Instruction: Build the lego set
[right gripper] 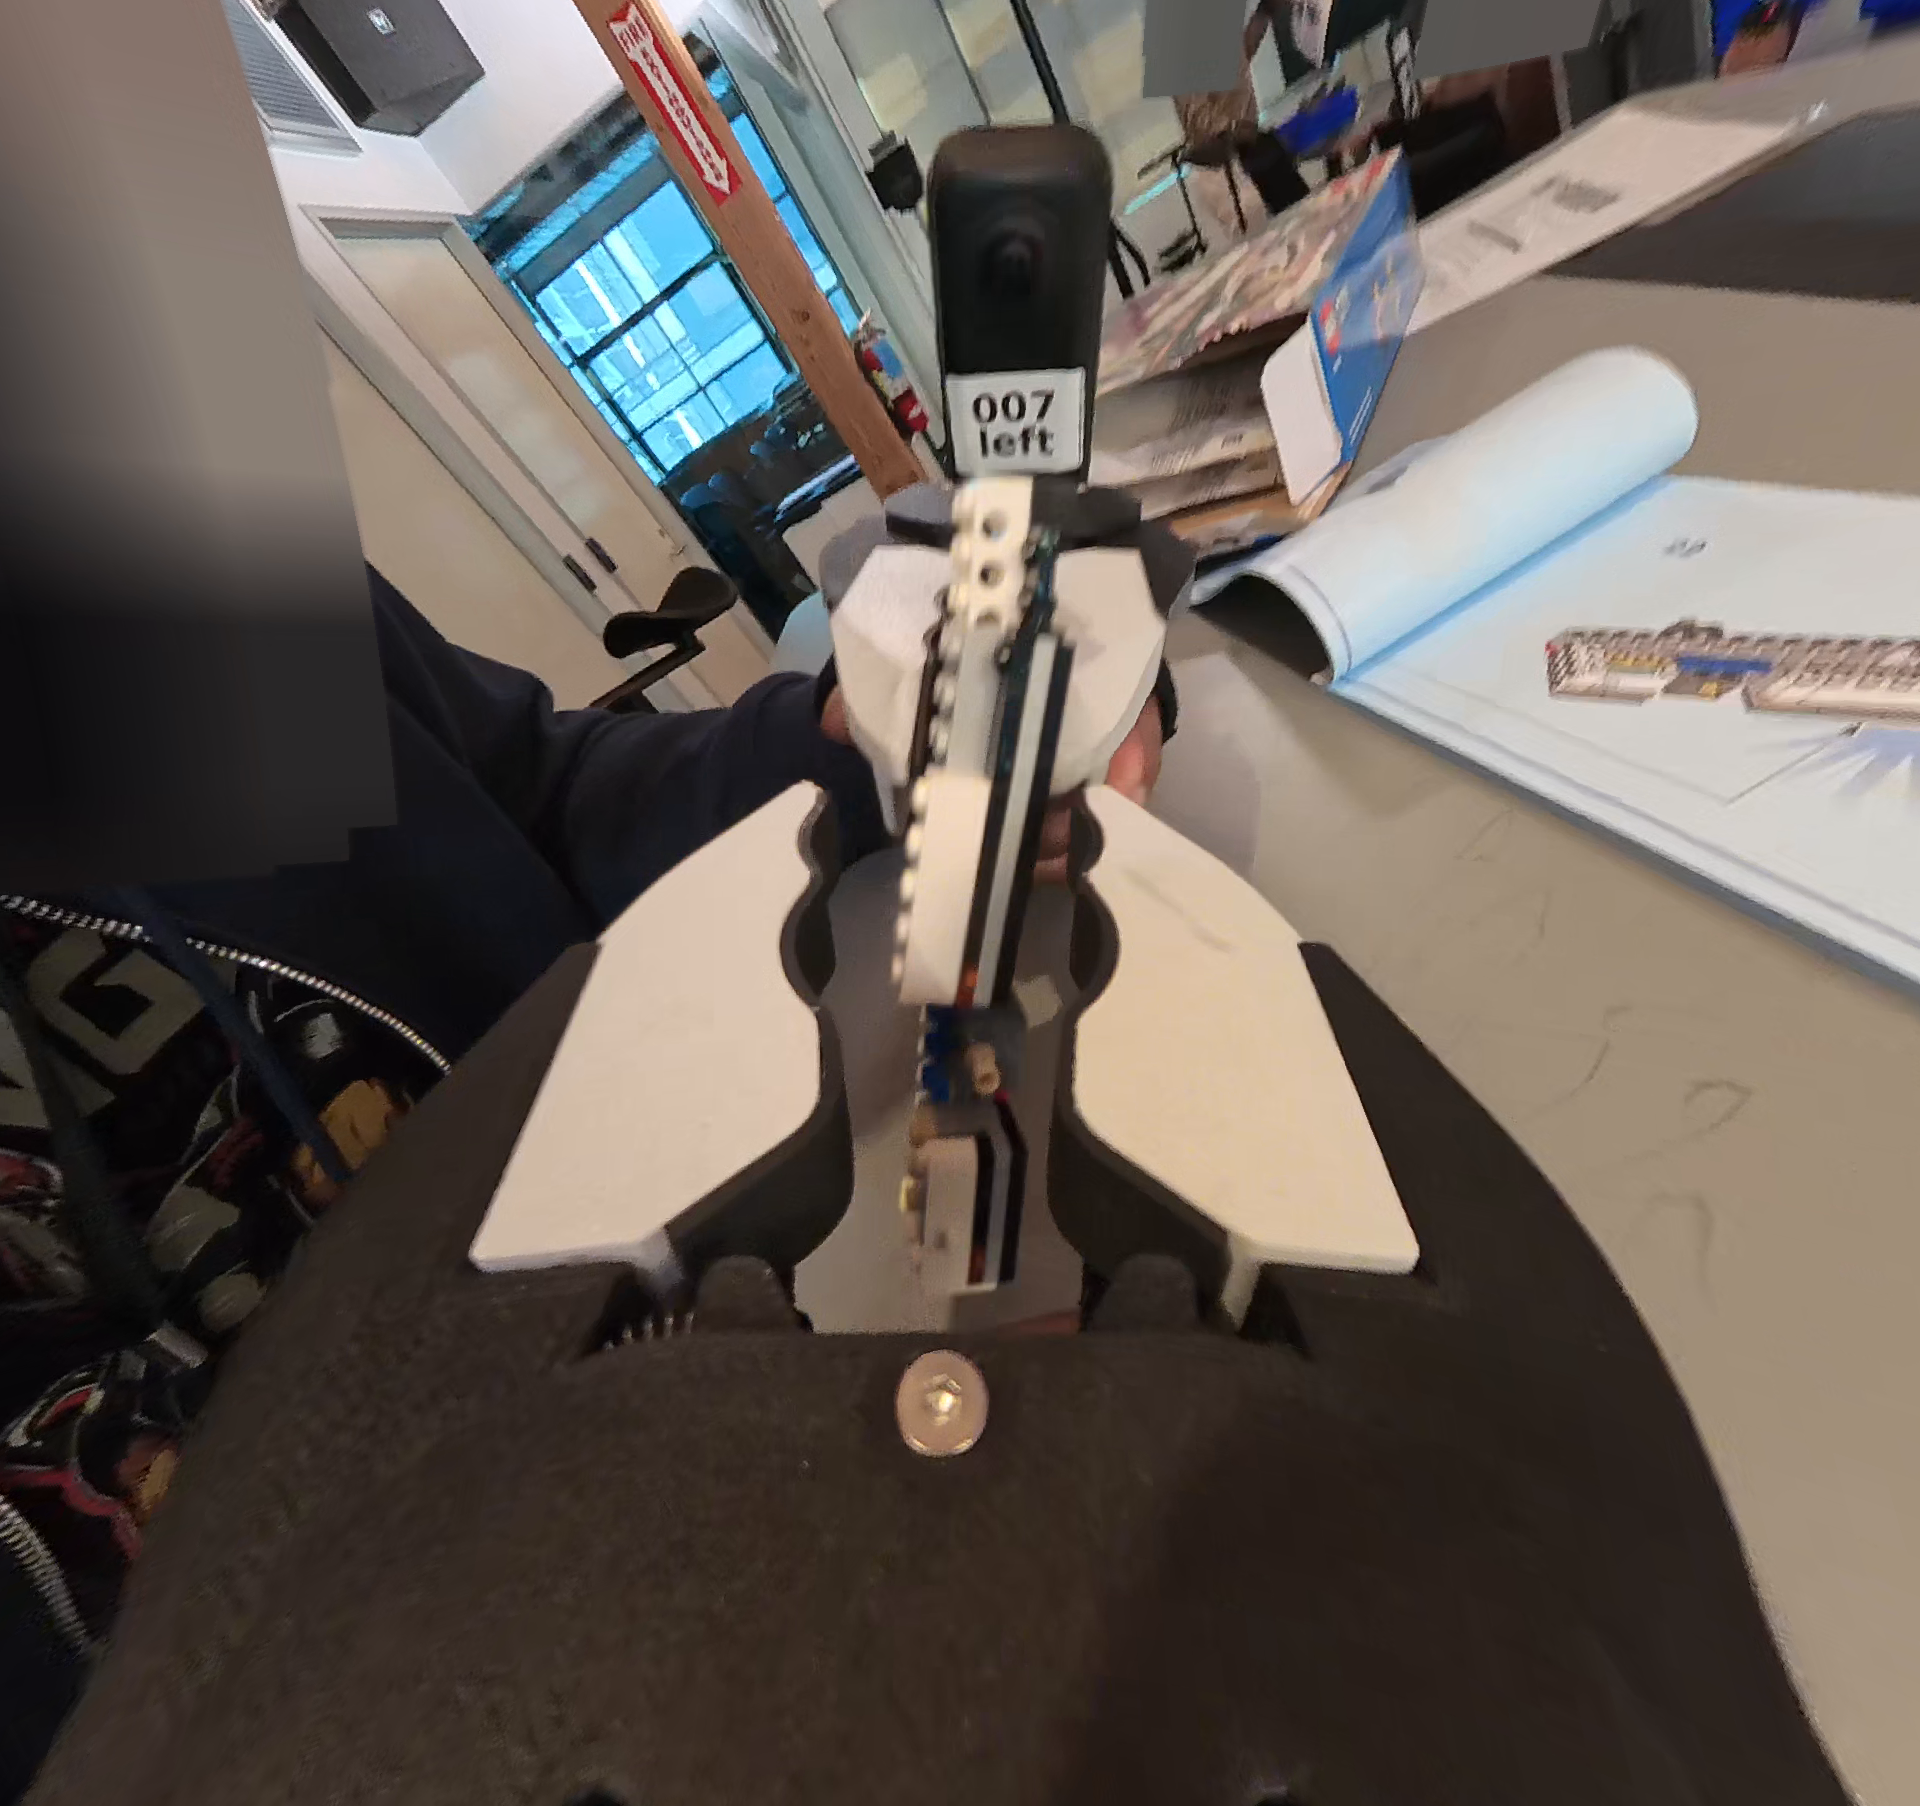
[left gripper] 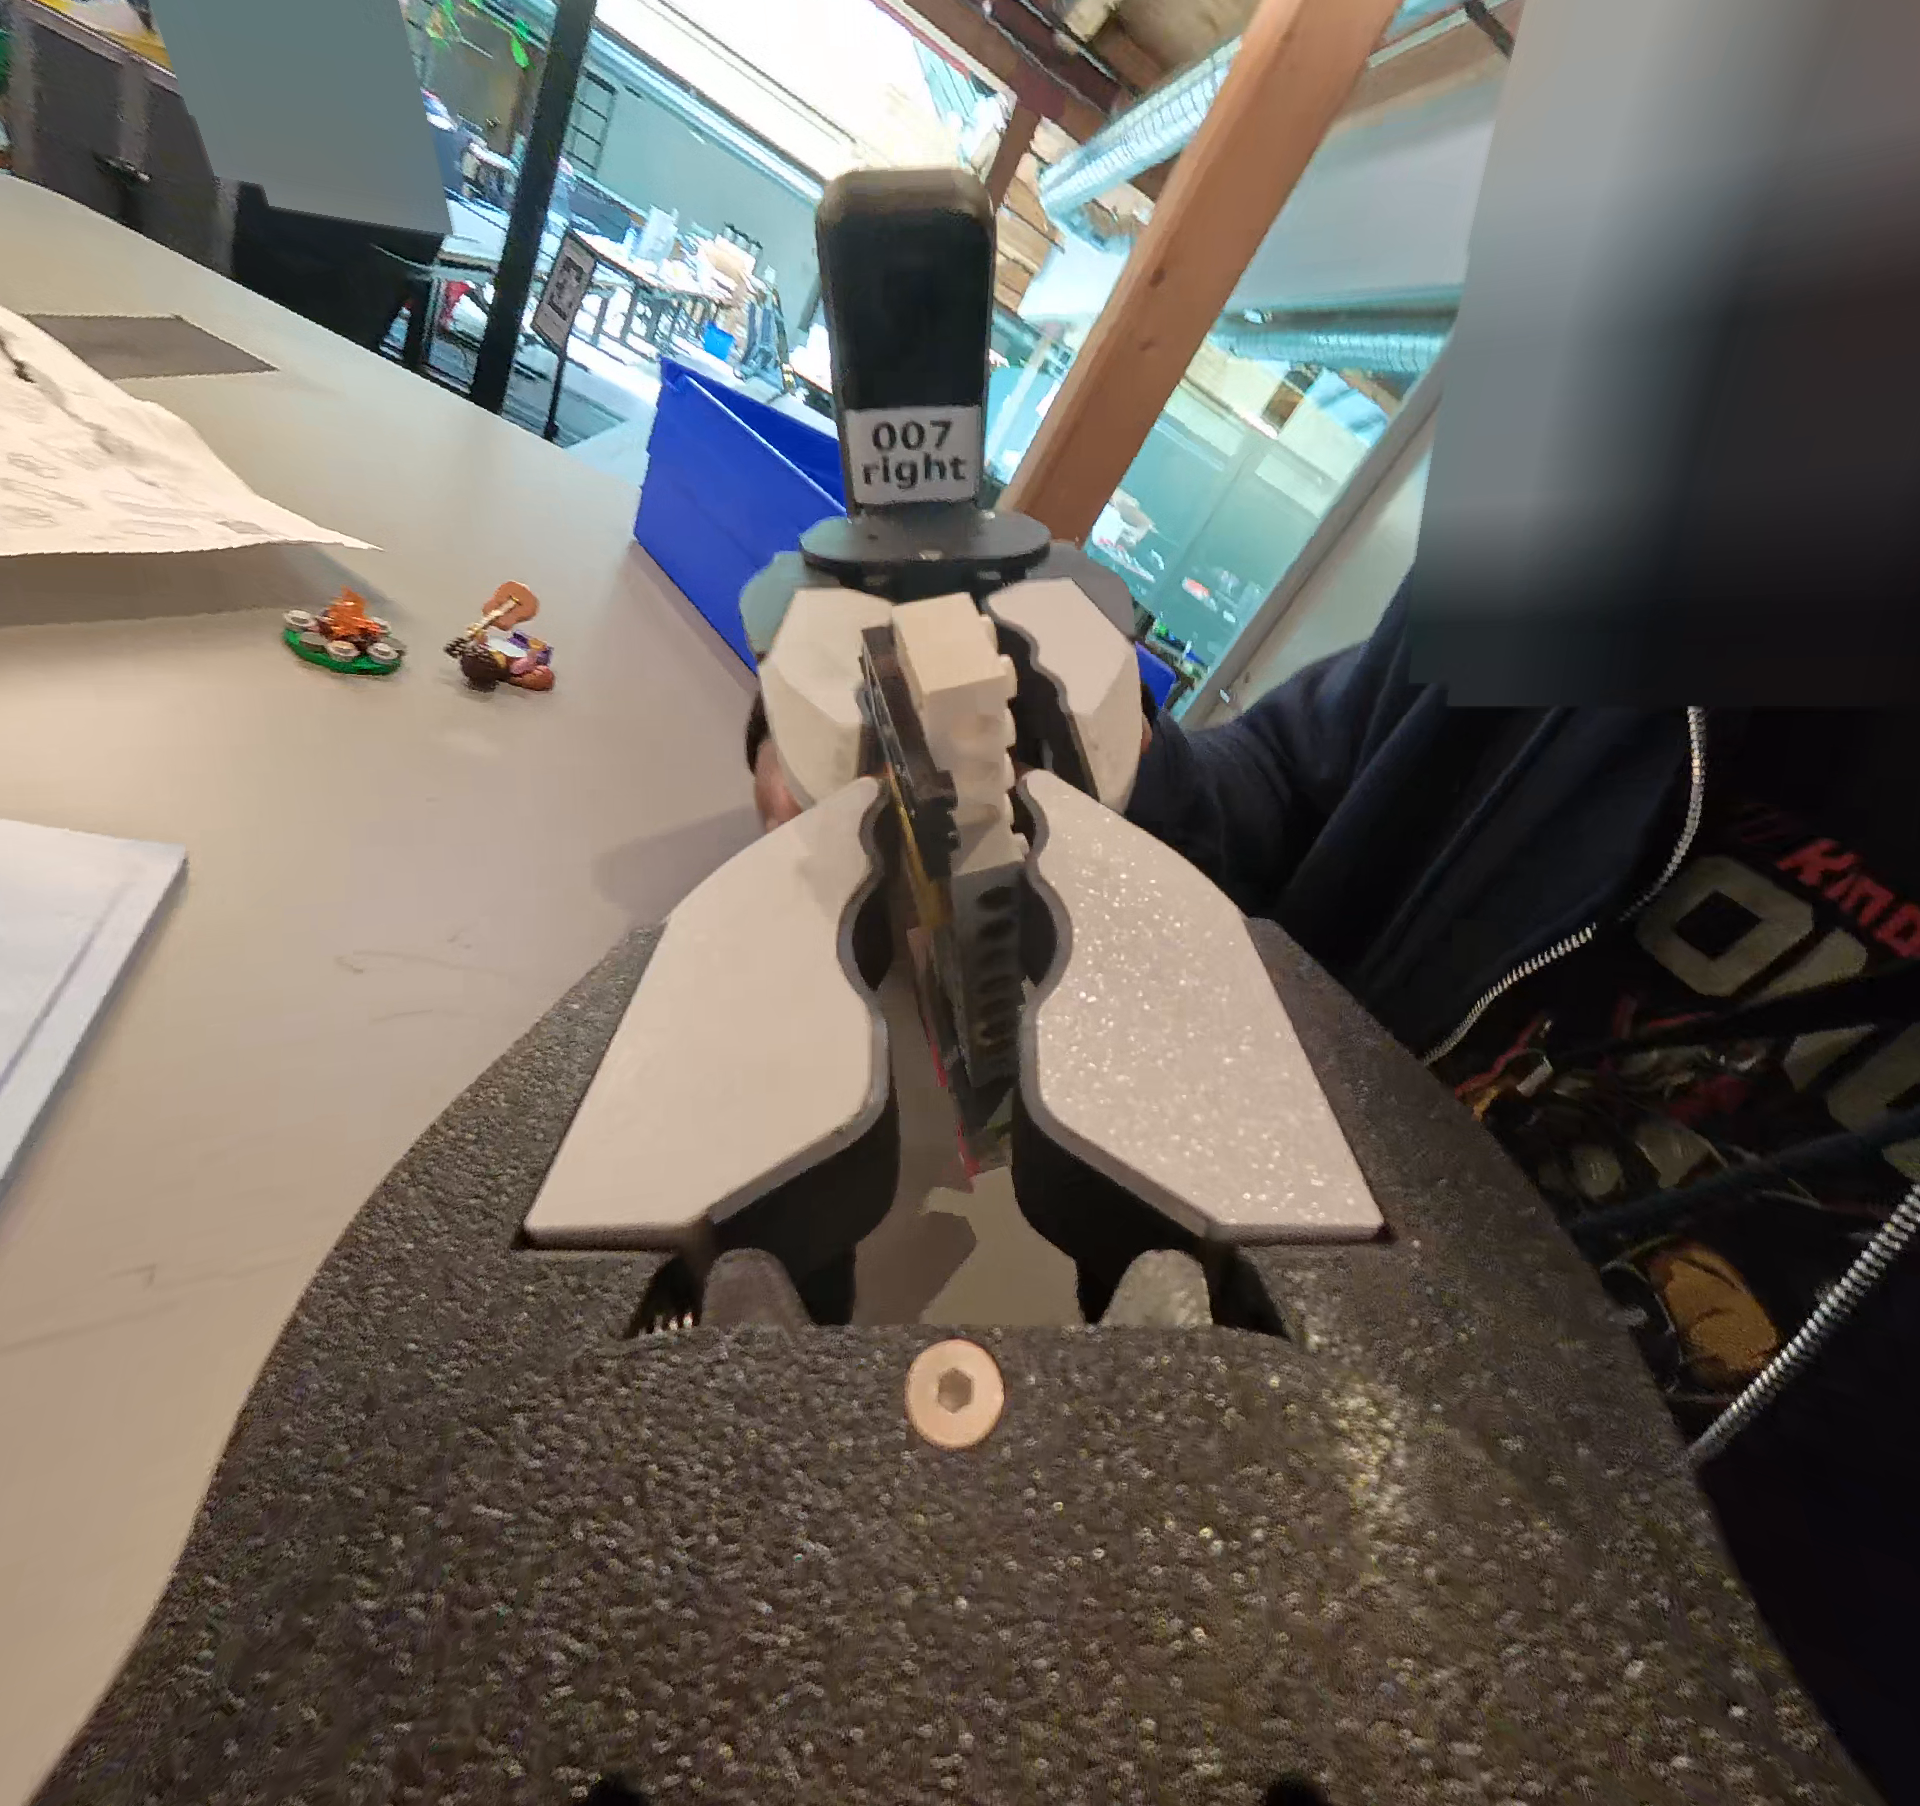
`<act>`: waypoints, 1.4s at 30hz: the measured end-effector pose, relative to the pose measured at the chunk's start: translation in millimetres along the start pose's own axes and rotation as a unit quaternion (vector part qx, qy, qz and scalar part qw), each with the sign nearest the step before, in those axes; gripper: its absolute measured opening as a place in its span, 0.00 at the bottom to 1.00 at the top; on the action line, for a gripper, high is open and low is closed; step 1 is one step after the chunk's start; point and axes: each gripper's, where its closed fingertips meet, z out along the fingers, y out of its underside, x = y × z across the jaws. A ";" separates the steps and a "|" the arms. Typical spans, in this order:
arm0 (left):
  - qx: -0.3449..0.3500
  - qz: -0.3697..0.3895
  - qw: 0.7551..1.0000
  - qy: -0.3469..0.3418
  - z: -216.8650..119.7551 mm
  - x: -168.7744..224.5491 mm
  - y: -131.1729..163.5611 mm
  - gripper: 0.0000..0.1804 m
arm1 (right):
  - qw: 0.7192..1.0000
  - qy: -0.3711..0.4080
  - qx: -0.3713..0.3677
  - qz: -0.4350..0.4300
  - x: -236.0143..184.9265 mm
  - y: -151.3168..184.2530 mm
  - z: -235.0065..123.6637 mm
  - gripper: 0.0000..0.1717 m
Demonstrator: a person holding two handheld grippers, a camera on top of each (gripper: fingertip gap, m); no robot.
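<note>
A long brick-built assembly (left gripper: 951,686) of white, black and dark plates hangs in the air between my two grippers, which face each other. My left gripper (left gripper: 945,806) is shut on its near end, with both pads pressed against it. In the right wrist view the assembly (right gripper: 951,883) stands between the fingers of my right gripper (right gripper: 956,806). There is a gap on each side, so that gripper is open. The right gripper's fingers (left gripper: 1081,676) show at the far end in the left wrist view. The left gripper's fingers (right gripper: 883,655) show clamped on the assembly in the right wrist view.
On the grey table (left gripper: 312,873) stand a small campfire build (left gripper: 343,629) and a small guitar build (left gripper: 504,639), with a paper sheet (left gripper: 104,457) and a blue bin (left gripper: 727,489) behind. An open instruction booklet (right gripper: 1558,613) and a box (right gripper: 1351,302) lie to the right. A person in a dark hoodie (left gripper: 1455,873) is close. The tips of both grippers are at nearly the same place.
</note>
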 end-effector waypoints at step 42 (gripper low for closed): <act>-0.020 -0.038 0.999 -0.014 5.9 -1.5 8.2 0.12 | 0.998 -0.037 -0.026 0.045 2.2 15.5 3.6 0.14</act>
